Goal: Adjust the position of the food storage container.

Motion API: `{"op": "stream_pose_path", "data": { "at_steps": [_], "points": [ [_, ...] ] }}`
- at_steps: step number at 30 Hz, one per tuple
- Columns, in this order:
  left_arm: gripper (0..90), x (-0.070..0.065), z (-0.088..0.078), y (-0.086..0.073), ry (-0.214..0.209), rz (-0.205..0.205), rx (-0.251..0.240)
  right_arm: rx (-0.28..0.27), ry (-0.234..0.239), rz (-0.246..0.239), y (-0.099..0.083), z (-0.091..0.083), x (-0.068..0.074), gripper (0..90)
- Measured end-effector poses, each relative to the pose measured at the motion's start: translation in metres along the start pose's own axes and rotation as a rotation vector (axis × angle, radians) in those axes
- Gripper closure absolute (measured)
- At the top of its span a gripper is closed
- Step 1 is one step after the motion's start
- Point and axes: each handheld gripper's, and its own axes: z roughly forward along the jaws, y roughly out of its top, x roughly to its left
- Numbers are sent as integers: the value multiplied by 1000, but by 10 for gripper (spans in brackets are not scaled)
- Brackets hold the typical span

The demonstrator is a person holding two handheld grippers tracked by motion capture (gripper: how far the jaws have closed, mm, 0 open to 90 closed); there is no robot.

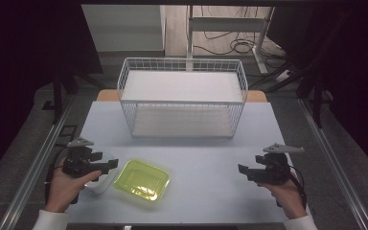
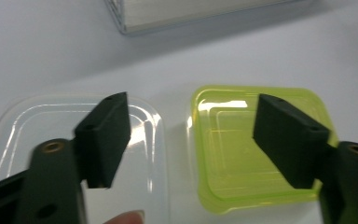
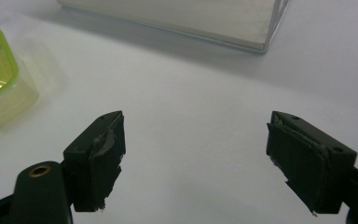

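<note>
The left gripper (image 1: pixel 106 165) is held with jaws spread wide over a clear container (image 2: pixel 23 135) just left of the yellow-green container (image 1: pixel 141 179). Both look light, thin and slippery; a rim is judged the best hold. Well right of the yellow-green container, the right gripper (image 1: pixel 242 169) is held agape above the bare bench (image 1: pixel 206 158).

left hand (image 1: pixel 67 188): enters from 7 o'clock of the high view, white sleeve at the wrist, wrapped around the gripper body
left gripper (image 1: pixel 111 165): points toward 3 o'clock, jaws spread wide, nothing between them
right hand (image 1: pixel 287 194): enters from 5 o'clock, white sleeve, gripping from below
right gripper (image 1: pixel 242 169): points toward 9 o'clock, jaws wide apart, nothing held
</note>
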Motion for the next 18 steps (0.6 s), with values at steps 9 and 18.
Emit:
{"op": "stream_pose_path", "data": {
  "at_steps": [9,18],
  "points": [
    [415,-10,-8,2,8,9,-1,-4,-9,-11,0,-5,9,195],
    [627,-8,16,3,0,5,108,26,-28,-7,-5,-4,4,195]
  ]
}}
